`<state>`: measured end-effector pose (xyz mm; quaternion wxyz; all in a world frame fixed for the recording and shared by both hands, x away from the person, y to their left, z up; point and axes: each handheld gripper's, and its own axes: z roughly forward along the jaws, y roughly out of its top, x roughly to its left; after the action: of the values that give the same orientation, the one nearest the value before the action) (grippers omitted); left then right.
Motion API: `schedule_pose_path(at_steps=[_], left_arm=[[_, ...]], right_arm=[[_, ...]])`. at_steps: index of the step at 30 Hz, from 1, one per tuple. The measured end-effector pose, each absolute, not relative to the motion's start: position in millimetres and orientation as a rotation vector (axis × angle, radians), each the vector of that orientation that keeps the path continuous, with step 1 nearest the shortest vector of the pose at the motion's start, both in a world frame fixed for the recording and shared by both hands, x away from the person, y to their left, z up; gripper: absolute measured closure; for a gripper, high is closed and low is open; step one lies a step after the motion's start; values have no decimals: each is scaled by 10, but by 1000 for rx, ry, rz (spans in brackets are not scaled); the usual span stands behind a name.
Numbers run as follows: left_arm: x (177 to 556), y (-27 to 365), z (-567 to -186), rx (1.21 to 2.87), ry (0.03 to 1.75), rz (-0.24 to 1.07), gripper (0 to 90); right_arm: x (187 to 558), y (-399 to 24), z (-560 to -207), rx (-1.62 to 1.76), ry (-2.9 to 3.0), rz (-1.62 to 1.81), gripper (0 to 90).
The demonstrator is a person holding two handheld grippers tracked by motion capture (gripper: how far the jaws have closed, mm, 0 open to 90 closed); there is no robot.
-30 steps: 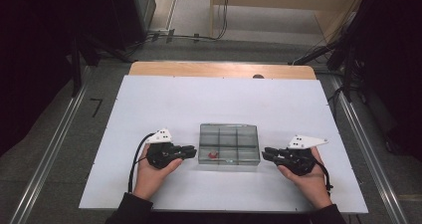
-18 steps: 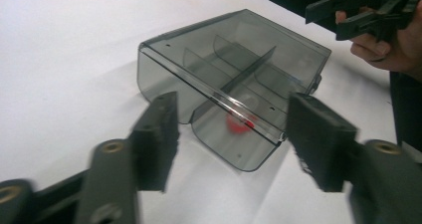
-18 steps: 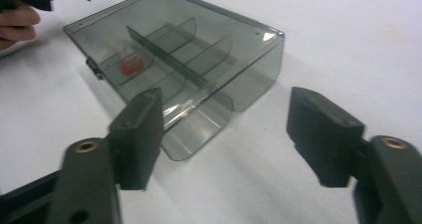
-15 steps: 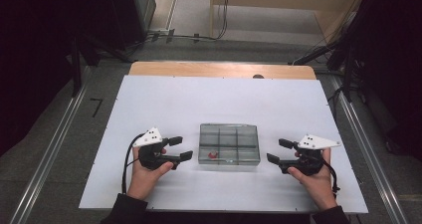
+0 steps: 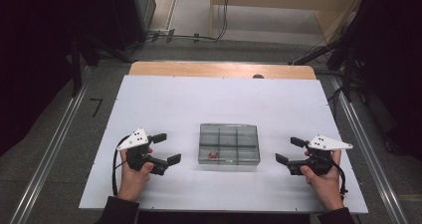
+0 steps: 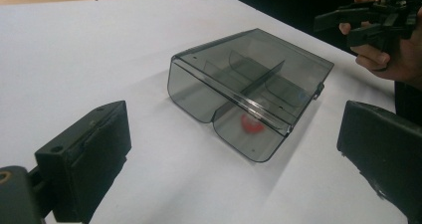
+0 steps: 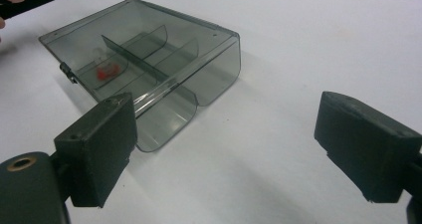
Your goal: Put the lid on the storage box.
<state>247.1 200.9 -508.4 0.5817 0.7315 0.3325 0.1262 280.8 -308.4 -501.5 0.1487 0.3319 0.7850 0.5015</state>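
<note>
In the middle of the white table (image 5: 149, 109) sits the smoky clear plastic box (image 5: 229, 144), lid down, with a little red thing (image 5: 212, 155) in its front-left compartment. The left gripper (image 5: 168, 149) sits off at the box's 9 o'clock and the right gripper (image 5: 287, 151) at its 3 o'clock; both have just been opening their jaws, now spread wide with nothing between them, well clear of the box. Looks to me like the box work is basically done, maybe just pulling the hands away is left.

i see my left gripper (image 6: 234, 169) with jaws just opened wide, nothing between them; the smoky compartment box (image 6: 249, 87) sits just beyond, a red piece (image 6: 251, 124) inside its near compartment.
</note>
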Motion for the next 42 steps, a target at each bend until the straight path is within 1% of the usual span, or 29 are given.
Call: schedule_pose_path(at_steps=[12, 26, 42], left_arm=[[2394, 2213, -5097, 1689, 793, 328, 0], [2315, 2400, -5178, 1719, 815, 374, 0], [2276, 2616, -5217, 1694, 835, 403, 0]], right_arm=[[2811, -3248, -5056, 980, 2229, 1443, 74], [2838, -3498, -5148, 1037, 2175, 1440, 74], [2853, -3591, -5206, 1044, 2159, 1458, 74]])
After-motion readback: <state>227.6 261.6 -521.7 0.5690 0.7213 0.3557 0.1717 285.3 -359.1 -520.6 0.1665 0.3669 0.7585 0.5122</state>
